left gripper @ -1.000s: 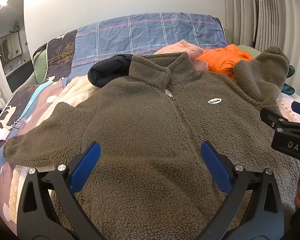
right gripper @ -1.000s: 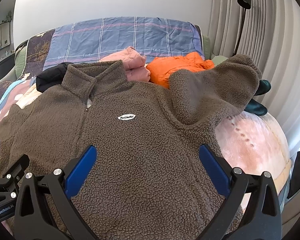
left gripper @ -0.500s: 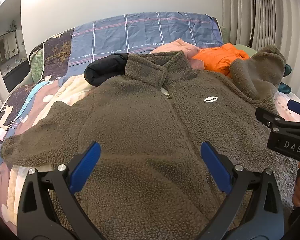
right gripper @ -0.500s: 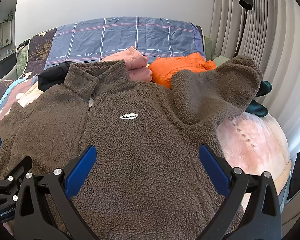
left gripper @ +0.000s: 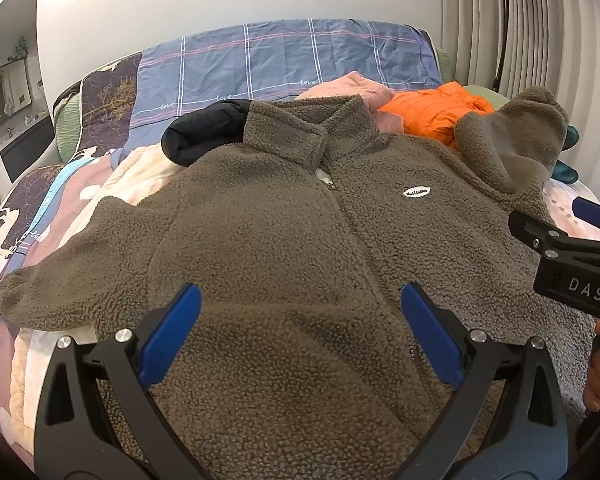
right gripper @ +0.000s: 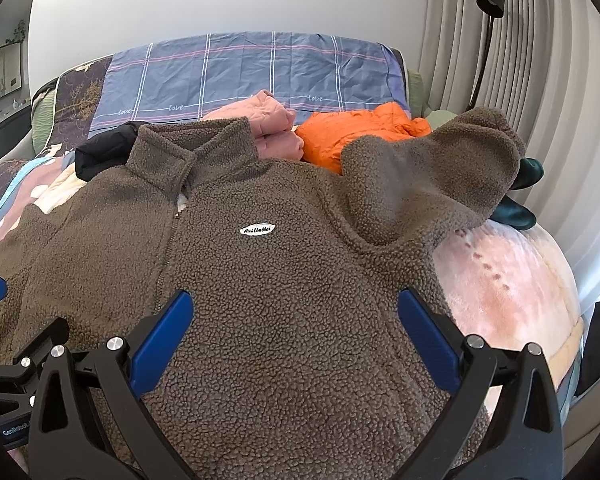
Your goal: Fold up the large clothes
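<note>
Since a second ago both cameras have drawn slightly back and the fleece jacket (left gripper: pixel 284 240) sits a little lower and fuller in each view; nothing on the bed has shifted. My left gripper (left gripper: pixel 300 332) hangs over the jacket's lower front, fingers spread wide, holding nothing. My right gripper (right gripper: pixel 296 328) does the same over the right half of the hem, equally spread and empty. The jacket lies front up on the bed (right gripper: pixel 512 280), its long axis running from the hem near me to the stand-up collar (left gripper: pixel 300 128) at the far end. One sleeve (left gripper: pixel 60 288) stretches flat out to my left; the other sleeve (right gripper: pixel 432 168) is bunched upward, cuff raised. An oval label (right gripper: pixel 257 230) marks the chest. Beyond the collar lie a black garment (left gripper: pixel 204 132), a pink garment (right gripper: pixel 268 124) and an orange garment (right gripper: pixel 360 132), against a blue checked pillow (left gripper: pixel 292 60).
</note>
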A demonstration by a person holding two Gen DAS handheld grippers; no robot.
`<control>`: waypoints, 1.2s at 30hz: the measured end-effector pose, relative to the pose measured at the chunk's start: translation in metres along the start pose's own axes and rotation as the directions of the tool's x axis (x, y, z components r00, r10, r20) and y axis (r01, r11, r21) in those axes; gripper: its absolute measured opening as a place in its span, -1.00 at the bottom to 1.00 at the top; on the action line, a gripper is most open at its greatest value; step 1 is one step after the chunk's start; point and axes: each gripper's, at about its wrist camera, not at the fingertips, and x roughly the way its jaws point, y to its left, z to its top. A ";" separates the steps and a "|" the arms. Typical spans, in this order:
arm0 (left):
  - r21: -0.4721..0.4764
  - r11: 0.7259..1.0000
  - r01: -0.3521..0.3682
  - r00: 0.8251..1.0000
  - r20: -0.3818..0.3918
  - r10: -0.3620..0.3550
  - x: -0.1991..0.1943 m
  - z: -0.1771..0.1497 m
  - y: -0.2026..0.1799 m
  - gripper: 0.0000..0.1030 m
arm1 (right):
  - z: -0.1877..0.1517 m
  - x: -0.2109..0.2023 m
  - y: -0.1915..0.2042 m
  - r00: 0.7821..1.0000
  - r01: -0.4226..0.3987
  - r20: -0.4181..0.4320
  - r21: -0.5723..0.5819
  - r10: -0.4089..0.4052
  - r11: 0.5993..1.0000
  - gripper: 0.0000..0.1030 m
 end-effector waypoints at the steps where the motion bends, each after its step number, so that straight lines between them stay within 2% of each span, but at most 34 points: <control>1: 0.000 1.000 0.001 1.000 0.000 -0.001 0.000 0.000 0.000 0.96 | 0.000 0.000 0.000 1.000 0.000 0.001 0.000 0.000 1.000 0.97; 36: -0.027 1.000 0.013 1.000 -0.021 -0.014 0.005 -0.001 0.007 0.96 | -0.002 0.001 -0.001 1.000 -0.003 -0.007 0.000 0.003 1.000 0.97</control>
